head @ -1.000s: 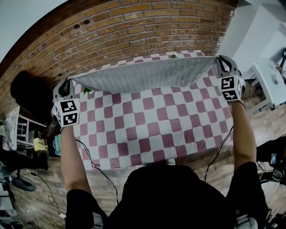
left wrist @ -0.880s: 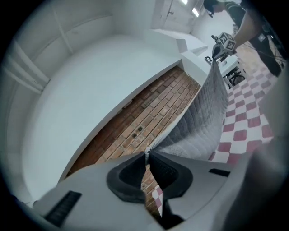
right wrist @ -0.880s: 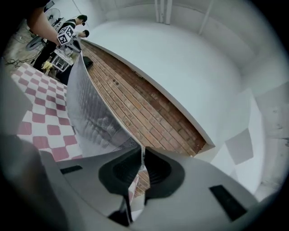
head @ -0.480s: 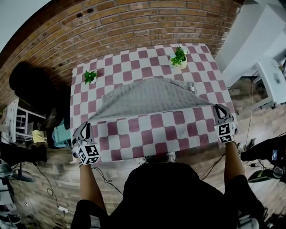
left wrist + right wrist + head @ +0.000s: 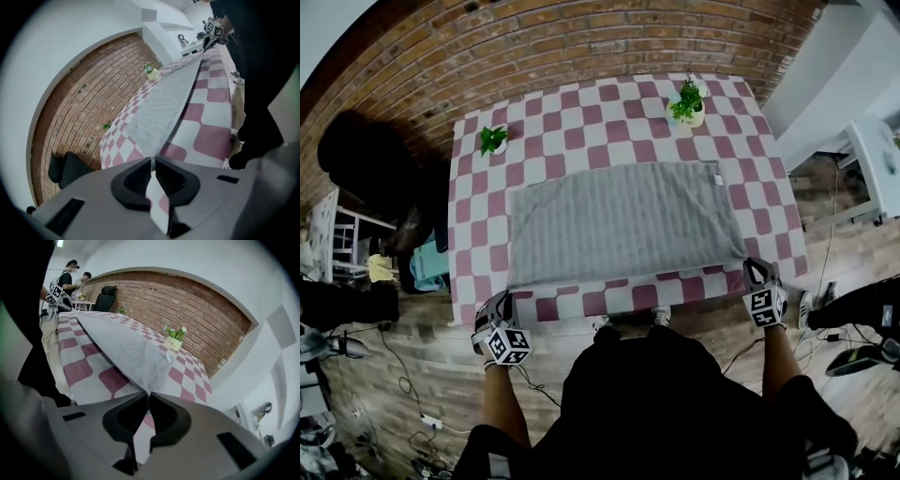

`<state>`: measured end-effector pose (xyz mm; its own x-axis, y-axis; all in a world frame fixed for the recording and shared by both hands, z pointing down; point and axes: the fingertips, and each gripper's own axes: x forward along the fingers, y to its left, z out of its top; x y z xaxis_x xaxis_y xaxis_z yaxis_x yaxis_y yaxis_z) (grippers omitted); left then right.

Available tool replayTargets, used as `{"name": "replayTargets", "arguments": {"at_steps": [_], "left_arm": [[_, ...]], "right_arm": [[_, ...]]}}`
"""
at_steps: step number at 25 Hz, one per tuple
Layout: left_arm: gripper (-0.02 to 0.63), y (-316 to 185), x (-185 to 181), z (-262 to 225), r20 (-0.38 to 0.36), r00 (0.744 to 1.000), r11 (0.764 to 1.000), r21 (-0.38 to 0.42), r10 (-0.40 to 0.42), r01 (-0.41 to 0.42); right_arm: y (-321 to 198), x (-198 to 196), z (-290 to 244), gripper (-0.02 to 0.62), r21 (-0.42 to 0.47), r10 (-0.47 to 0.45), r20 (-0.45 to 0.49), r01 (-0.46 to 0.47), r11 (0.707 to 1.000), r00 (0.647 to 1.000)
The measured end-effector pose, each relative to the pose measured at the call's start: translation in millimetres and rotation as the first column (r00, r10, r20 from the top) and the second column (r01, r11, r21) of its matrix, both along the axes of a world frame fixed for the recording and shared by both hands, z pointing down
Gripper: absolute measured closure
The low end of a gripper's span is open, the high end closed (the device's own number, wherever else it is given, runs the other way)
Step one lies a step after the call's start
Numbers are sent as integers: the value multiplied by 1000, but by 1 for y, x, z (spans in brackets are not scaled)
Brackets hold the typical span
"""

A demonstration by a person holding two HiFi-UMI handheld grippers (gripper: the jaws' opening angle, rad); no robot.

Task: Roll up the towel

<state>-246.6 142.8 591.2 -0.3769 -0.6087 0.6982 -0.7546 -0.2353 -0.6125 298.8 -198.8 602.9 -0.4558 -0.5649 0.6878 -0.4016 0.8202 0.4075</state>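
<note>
Grey rectangular cloth towel (image 5: pixel 623 225): lies spread flat across the middle of the surface. Its long sides run left to right and its near edge is close to the person.
Surface: a table under a pink-and-white checked cloth (image 5: pixel 581 131), standing against a red brick wall (image 5: pixel 581 47).
Left tongs (image 5: pixel 496 302): closed on the towel's near left corner. In the left gripper view the towel's edge runs straight out from the shut tips.
Right tongs (image 5: pixel 757 269): closed on the near right corner in the same way.
Reason for the hold: with one corner in each pair of tongs, the near edge is drawn straight between them. This keeps the cloth flat and square, a clean start for a roll.
Small green potted plants (image 5: pixel 493 139) (image 5: pixel 687 101): two, at the far side, well apart from the towel.
Stage: laid out, by my reading; rolling not yet begun.
Next move: probably turning the near edge over and rolling toward the wall.
Risk: if the two ends do not advance evenly, the roll may skew.
</note>
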Motion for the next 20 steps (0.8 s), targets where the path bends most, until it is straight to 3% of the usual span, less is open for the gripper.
{"name": "replayTargets", "arguments": {"at_steps": [8, 9, 10, 11, 14, 17, 20], "left_arm": [[558, 17, 16, 36, -89, 996, 999, -50, -5, 1], [528, 18, 17, 40, -107, 994, 999, -53, -2, -4], [452, 20, 17, 42, -130, 991, 999, -51, -5, -2], [393, 23, 16, 42, -154, 988, 999, -43, -15, 9], [348, 30, 4, 30, -206, 975, 996, 19, -83, 89], [347, 30, -11, 16, -251, 954, 979, 78, -162, 187], [360, 18, -20, 5, -294, 936, 960, 138, -195, 244]], "right_arm": [[19, 6, 35, 571, -70, 0, -60, -4, 998, 998], [21, 7, 40, 569, -86, -2, -65, -4, 996, 998], [23, 9, 45, 524, -107, 3, -60, -10, 994, 998], [25, 11, 48, 493, -131, 20, -41, -25, 991, 999], [24, 22, 41, 404, -203, 142, 78, -123, 971, 987], [9, 31, 17, 400, -227, 291, 226, -240, 944, 929], [-10, 21, -4, 400, -234, 366, 336, -299, 925, 868]]}}
